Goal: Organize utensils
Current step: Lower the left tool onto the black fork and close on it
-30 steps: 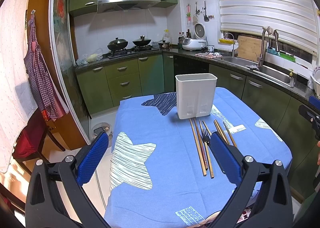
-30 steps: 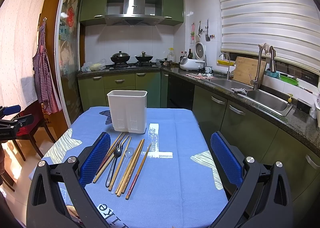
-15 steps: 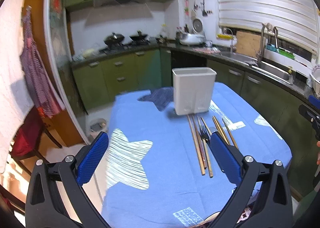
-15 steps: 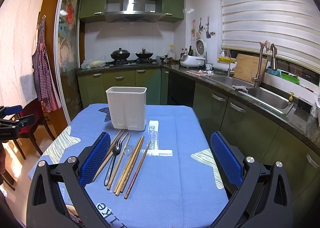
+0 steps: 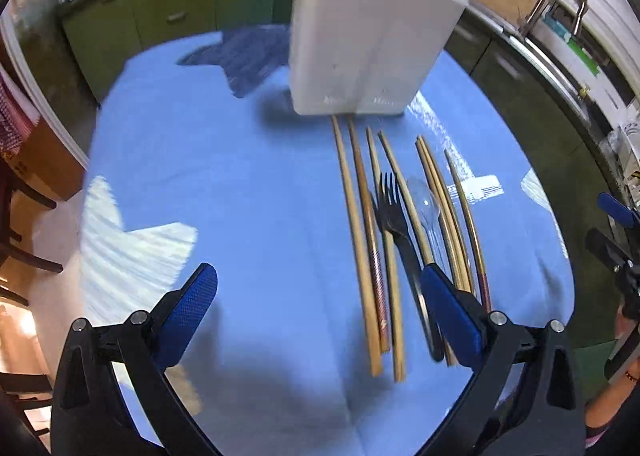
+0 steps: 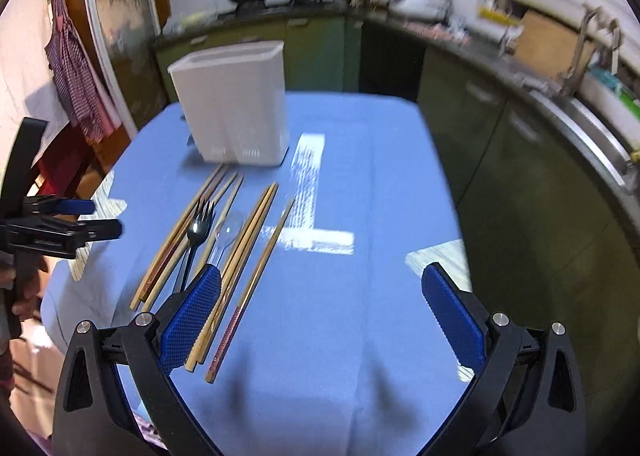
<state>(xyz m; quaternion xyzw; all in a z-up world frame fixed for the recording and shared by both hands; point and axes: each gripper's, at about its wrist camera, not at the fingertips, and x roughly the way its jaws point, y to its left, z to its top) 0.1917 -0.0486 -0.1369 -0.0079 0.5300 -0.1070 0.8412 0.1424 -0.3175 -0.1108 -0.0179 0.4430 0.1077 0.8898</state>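
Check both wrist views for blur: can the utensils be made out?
Left wrist view: white holder smeared by motion blur, fork and chopsticks readable. Right wrist view: counters and table edge smeared, fork and chopsticks soft but distinguishable; clear spoon faint. Fisheye bends both.

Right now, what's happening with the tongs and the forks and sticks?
Both tongs open, empty. Wooden chopsticks and black plastic fork lying on blue tablecloth. Nothing blocking.

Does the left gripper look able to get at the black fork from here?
Probably yes. The left gripper is open above the cloth, and the black fork lies uncovered among the chopsticks, though close neighbours could get caught too.
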